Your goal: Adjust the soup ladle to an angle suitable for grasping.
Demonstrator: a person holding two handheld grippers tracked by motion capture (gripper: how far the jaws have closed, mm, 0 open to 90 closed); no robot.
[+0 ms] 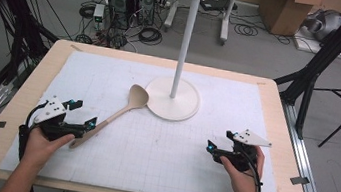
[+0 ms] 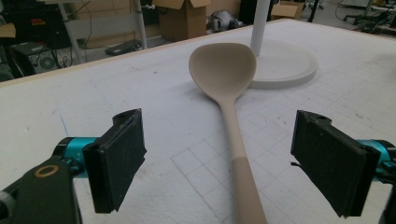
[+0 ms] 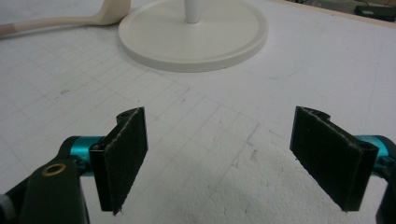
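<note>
Tabletop of pale wood [image 1: 16,104] topped by a white gridded foam mat [image 1: 161,150], covering nearly the whole working surface. Near the mat's far centre: tall white stand with a round disc base [image 1: 184,110] and a slim upright pole carrying hooks at the top. Just left of that base: long beige spoon with an oval bowl and a tapering handle [image 1: 118,114], lying flat on the mat; bowl beside the disc's rim, seemingly just touching or overlapping its edge. Long axis running diagonally, bowl toward the far centre, handle end toward the near left. Left gripper [image 1: 80,116] held low at the near left, jaws spread wide and straddling the handle near its end without contact; in the left gripper view, handle passing up between the two black pads, slightly nearer the right-hand one, with the bowl [image 2: 223,70] straight ahead. Right gripper [image 3: 233,154] held low at the near right, jaws likewise spread wide and gripping nothing, well apart from the spoon and facing the stand base. Judgement: left gripper far nearer and already aligned across the handle; probable next action a closing of those jaws on the handle, square to its long axis.
</note>
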